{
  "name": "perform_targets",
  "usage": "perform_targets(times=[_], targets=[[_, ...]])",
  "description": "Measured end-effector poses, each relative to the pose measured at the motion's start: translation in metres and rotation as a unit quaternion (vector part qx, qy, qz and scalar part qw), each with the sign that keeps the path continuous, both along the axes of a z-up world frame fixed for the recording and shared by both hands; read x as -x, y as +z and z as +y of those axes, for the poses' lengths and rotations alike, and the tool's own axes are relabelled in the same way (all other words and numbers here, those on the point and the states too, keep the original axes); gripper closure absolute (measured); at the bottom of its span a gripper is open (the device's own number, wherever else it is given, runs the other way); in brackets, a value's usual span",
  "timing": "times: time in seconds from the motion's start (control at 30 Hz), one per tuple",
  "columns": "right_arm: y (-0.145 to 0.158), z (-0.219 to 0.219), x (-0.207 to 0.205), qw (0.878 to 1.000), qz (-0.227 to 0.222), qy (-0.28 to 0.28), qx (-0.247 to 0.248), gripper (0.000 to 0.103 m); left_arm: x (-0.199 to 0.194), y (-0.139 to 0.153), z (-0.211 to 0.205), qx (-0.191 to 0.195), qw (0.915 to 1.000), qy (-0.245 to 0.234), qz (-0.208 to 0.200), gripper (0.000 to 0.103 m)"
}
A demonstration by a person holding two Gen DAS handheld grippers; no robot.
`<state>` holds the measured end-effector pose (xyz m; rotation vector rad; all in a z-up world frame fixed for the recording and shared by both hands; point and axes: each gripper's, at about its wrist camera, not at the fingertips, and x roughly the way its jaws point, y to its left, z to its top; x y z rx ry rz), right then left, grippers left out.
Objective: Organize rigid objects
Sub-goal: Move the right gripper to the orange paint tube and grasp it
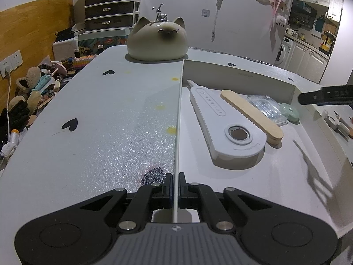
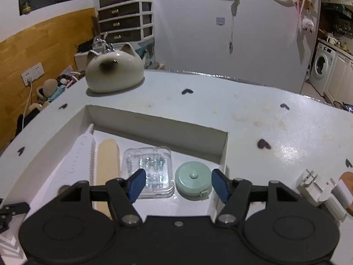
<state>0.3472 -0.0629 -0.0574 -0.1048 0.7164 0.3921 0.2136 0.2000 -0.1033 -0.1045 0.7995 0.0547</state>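
A shallow white box [image 2: 154,121] lies on the table. It holds a white opener tool [image 1: 220,128], a wooden stick [image 1: 253,114], a clear plastic case [image 2: 147,167] and a round green tape measure [image 2: 193,178]. My left gripper [image 1: 175,181] is shut on the box's left wall [image 1: 179,114], which runs between its fingers. My right gripper [image 2: 178,183] is open and empty, just above the tape measure and the clear case; its tip also shows in the left wrist view [image 1: 324,96].
A ceramic cat-shaped pot [image 1: 157,40] stands at the table's far edge. White plug adapters [image 2: 320,190] lie on the table right of the box. Clutter covers the floor at the left. A wall and a drawer unit [image 1: 110,8] stand beyond.
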Motion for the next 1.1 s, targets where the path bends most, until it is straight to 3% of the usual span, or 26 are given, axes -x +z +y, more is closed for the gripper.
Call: perform_targets(times=[0.13, 0.6, 0.87, 1.1], targets=[[0.010, -0.007, 0.014, 1.000, -0.007, 0.002, -0.009, 0.034, 0.000, 0.000, -0.002, -0.002, 1.0000, 0.003, 0.000, 0.100], [0.023, -0.056, 0.064, 0.999, -0.034, -0.023, -0.011, 0.011, 0.000, 0.002, -0.004, -0.006, 1.0000, 0.005, 0.000, 0.100], [0.013, -0.092, 0.093, 0.998, -0.043, -0.045, -0.007, 0.000, 0.000, 0.002, -0.004, -0.006, 1.0000, 0.006, -0.001, 0.100], [-0.002, -0.114, 0.114, 0.998, -0.033, -0.053, -0.010, 0.000, 0.000, 0.002, -0.003, -0.006, 1.0000, 0.005, -0.001, 0.100]])
